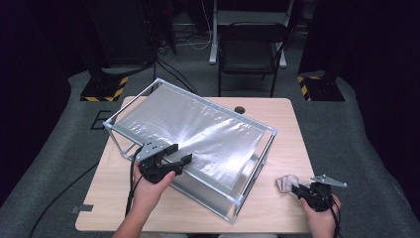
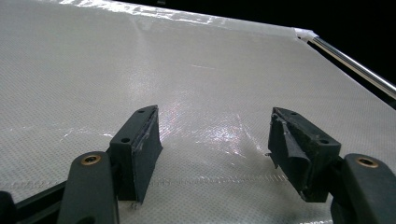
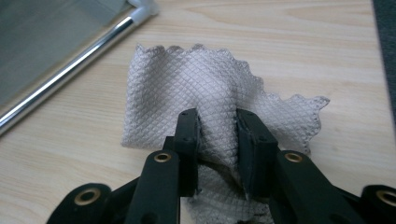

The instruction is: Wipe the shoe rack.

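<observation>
A metal-framed box (image 1: 255, 171) with a shiny translucent plastic top sheet (image 1: 198, 130) lies slantwise across the wooden table (image 1: 277, 208). My left gripper (image 1: 179, 153) hovers over the sheet's near-left part, jaws wide open with nothing between them; in the left gripper view the gripper (image 2: 212, 140) looks along the glossy sheet (image 2: 187, 70). A beige quilted cloth (image 1: 286, 182) lies on the table by the box's near-right corner. My right gripper (image 1: 301, 189) is shut on it; the right gripper view shows the cloth (image 3: 196, 88) pinched into a fold between the gripper's (image 3: 218, 128) jaws.
A black folding chair (image 1: 250, 44) stands beyond the table's far edge. Two yellow-and-black striped stand bases (image 1: 104, 89) sit on the grey floor at far left and far right (image 1: 319, 88). A small dark hole (image 1: 240, 109) marks the table's far side. The frame's metal tube (image 3: 70, 70) runs close to the cloth.
</observation>
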The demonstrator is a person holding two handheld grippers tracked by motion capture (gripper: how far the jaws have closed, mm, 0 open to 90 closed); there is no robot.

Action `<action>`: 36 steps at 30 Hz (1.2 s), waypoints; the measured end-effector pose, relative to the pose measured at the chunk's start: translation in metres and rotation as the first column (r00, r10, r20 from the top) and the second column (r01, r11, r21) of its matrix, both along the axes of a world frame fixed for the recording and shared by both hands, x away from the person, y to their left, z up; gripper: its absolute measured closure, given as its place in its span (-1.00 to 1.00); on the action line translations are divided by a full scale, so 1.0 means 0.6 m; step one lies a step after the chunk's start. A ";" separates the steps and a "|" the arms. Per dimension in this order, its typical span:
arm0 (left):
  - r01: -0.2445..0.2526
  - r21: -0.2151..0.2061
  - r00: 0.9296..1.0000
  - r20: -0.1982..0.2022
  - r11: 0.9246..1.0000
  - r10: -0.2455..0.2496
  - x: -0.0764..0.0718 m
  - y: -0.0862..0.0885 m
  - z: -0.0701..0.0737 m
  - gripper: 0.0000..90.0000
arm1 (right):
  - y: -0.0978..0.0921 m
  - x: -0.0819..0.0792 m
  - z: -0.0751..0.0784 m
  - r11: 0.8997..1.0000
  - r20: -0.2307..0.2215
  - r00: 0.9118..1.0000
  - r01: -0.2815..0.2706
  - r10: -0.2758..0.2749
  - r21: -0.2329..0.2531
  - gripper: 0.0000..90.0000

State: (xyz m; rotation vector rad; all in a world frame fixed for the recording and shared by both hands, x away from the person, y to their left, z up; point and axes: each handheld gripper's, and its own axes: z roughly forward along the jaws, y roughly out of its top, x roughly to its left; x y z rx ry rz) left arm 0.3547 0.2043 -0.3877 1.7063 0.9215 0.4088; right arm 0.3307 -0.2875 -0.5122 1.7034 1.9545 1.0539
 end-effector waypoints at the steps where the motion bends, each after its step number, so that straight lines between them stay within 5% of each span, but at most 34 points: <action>1: 0.005 0.008 1.000 0.004 1.000 -0.005 0.001 0.001 0.000 -0.24 | 0.005 0.002 0.002 1.000 -0.012 1.000 -0.012 0.012 -0.002 0.59; 17: 0.047 0.000 0.999 -0.007 0.999 -0.047 -0.015 -0.015 0.001 -0.24 | 0.090 0.056 0.033 0.991 0.046 0.990 -0.135 0.134 0.020 0.54; 24: 0.070 0.016 0.998 -0.002 0.997 -0.070 -0.019 -0.017 0.003 -0.24 | 0.114 0.077 0.023 0.990 0.027 0.990 -0.141 0.141 -0.004 0.32; 36: 0.073 0.018 0.997 0.006 0.997 -0.073 -0.019 -0.019 0.001 -0.24 | 0.136 0.101 0.009 0.994 0.000 0.995 -0.104 0.105 -0.036 0.28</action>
